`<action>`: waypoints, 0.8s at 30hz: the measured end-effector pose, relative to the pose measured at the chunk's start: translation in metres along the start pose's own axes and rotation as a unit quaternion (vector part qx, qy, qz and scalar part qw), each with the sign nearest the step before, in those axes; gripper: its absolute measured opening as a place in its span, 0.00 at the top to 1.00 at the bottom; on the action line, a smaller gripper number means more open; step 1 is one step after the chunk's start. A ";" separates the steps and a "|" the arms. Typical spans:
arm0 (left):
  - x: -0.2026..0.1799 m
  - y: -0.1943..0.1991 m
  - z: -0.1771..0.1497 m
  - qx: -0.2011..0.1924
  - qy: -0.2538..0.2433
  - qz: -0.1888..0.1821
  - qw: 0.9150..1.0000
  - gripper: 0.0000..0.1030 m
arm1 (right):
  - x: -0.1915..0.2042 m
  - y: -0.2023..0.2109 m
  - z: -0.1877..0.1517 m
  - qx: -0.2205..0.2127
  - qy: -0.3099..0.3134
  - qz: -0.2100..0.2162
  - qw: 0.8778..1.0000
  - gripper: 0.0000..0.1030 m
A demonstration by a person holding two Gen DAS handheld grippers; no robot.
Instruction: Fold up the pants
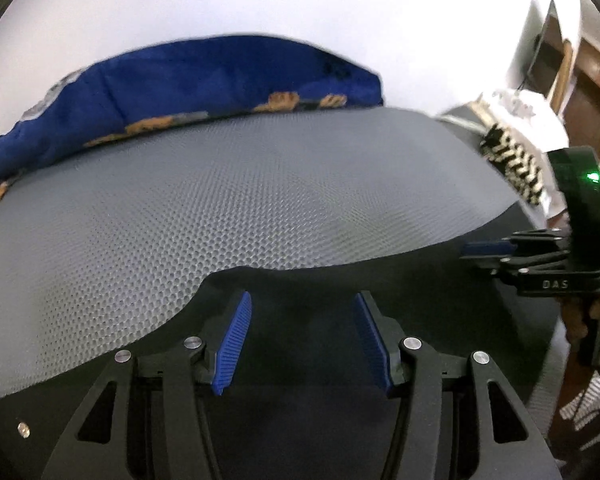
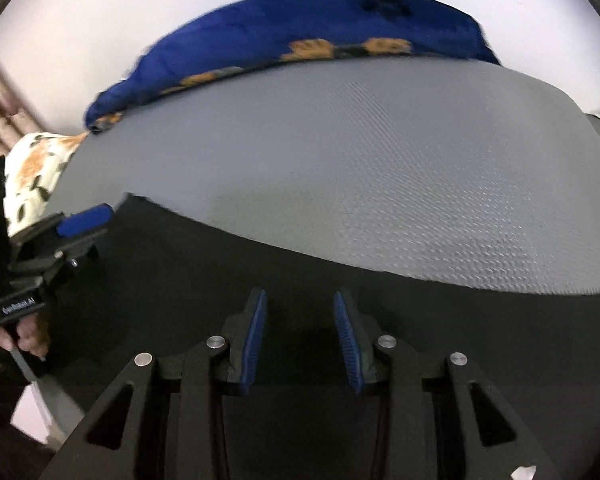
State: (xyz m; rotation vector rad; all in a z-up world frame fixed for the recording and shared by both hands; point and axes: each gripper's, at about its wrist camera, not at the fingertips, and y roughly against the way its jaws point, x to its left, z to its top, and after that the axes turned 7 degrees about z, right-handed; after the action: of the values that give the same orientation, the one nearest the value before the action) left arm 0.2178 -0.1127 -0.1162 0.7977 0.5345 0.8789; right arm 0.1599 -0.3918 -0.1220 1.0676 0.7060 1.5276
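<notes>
Looks like a home bedroom: blue printed bedding (image 1: 204,76) bunched against a plain white wall (image 1: 300,4), a patterned pillow (image 2: 32,176) beside the grey textured mat (image 1: 220,200), a dark wooden door (image 1: 588,92) at right.

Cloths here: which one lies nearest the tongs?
The black pants, directly beneath the left tongs and right tongs; the blue blanket lies beyond the grey mat.

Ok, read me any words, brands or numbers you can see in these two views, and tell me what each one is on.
"DAS": on the black body of the right gripper, seen from the left wrist view.
"OpenRobot.AI", small and partly blurred, so uncertain: on the body of the left gripper, seen from the right wrist view.
No other text is visible.
</notes>
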 end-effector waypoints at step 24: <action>-0.076 0.047 -0.051 0.028 -0.038 -0.006 0.999 0.47 | -0.220 0.147 -0.083 -0.080 -0.206 -0.046 0.974 0.54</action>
State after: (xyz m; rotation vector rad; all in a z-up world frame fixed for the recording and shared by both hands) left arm 0.1193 -0.1382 -0.1027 0.8746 0.4979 0.8217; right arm 0.0225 -0.6299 -0.0849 1.1636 0.3349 1.2079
